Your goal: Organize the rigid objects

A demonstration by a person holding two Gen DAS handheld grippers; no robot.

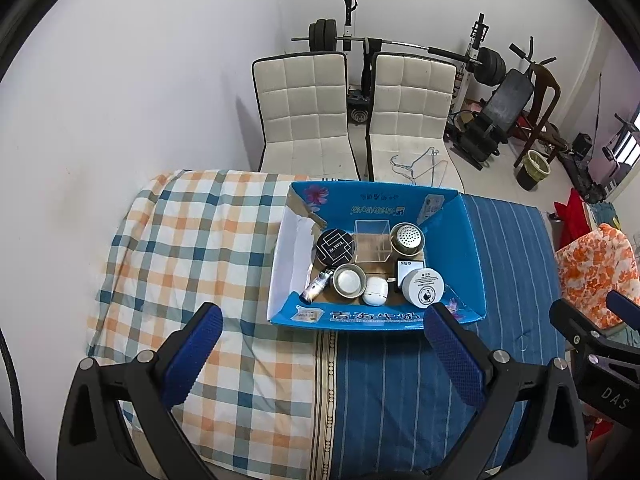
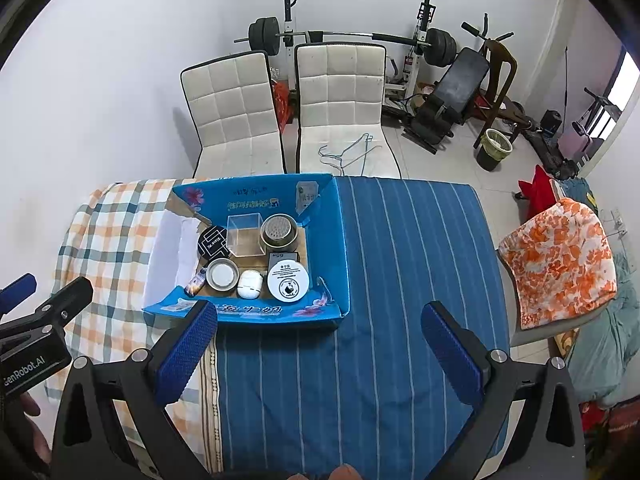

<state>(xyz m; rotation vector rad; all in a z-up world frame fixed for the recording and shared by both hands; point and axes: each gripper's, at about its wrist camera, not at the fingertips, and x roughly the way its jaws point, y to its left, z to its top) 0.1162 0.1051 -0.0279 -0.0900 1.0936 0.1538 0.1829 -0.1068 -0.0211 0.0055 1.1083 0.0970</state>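
Left tongs point(image 1: 322, 348): nearest the left camera, our blue pads stand wide apart and hold nothing, hovering above the seam where the checked cloth point(image 1: 192, 248) meets the blue striped cloth point(image 1: 420, 380).

Right tongs point(image 2: 318, 344): likewise spread wide and empty, poised over the blue striped cloth, just in front of the box.

Blue box point(image 1: 468, 248): a shallow, open-topped carton resting on the cloth-covered surface, straddling the line between the two cloths.

Rigid objects: all the ones we can see already lie inside the box. At the back sit a round black tin point(image 1: 335, 246), a clear plastic cube point(image 1: 372, 240) and a perforated metal cup point(image 1: 407, 238). At the front lie a small tube point(image 1: 318, 286), a metal dish point(image 1: 349, 280), a white egg-shaped case point(image 1: 375, 290) and a white round tub point(image 1: 423, 286), with a dark charger partly hidden behind the tub.

Why so placed: packed touching in two rows, they leave the box's left side bare; we judge the sorting done or nearly so, since nothing loose shows on the cloths.

Why the tongs hang back: we judge both are clear of the box, either resting or choosing what to shift.

Left view only: the right tongs' black frame at the far right edge.

Right view only: the left tool's body at the left edge, and part of a hand point(image 2: 30, 408) beneath it.
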